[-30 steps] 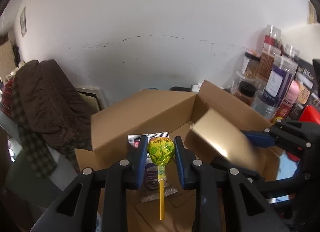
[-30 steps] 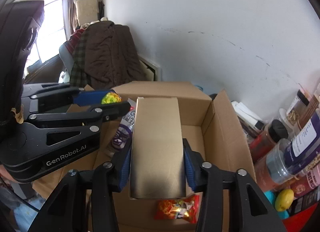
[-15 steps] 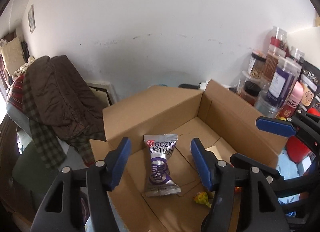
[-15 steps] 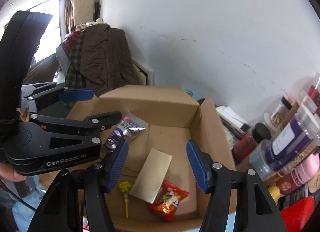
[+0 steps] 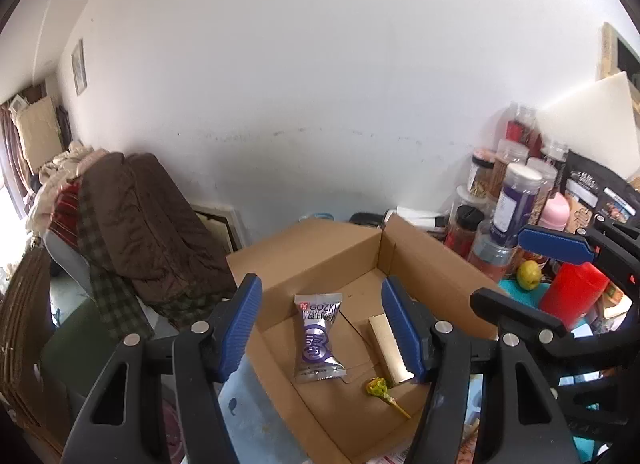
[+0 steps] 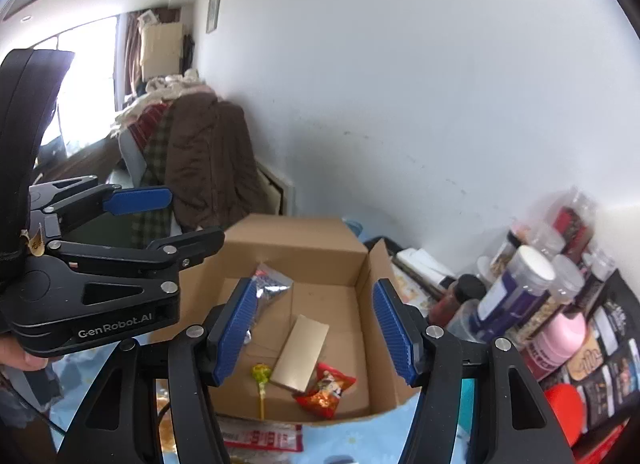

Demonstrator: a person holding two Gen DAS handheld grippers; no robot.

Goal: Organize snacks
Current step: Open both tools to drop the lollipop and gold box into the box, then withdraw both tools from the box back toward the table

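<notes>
An open cardboard box (image 5: 312, 248) (image 6: 296, 236) holds a silver-purple GOZKI packet (image 5: 318, 338) (image 6: 269, 286), a gold flat box (image 5: 388, 348) (image 6: 301, 351), a green lollipop (image 5: 380, 388) (image 6: 260, 375) and a red snack packet (image 6: 326, 386). My left gripper (image 5: 322, 328) is open and empty above the box; it also shows in the right wrist view (image 6: 160, 219). My right gripper (image 6: 314, 334) is open and empty above the box; it also shows in the left wrist view (image 5: 520, 264).
Several jars and bottles (image 5: 516, 199) (image 6: 532, 284) crowd the right side, with a red cylinder (image 5: 576, 292) and a yellow fruit (image 5: 528, 274). A red-and-white packet (image 6: 264, 438) lies in front of the box. A chair piled with clothes (image 5: 132, 219) stands at the left.
Both grippers opened and let go: the lollipop and the gold box dropped into the cardboard box. Both grippers then rose and pulled back from it.
</notes>
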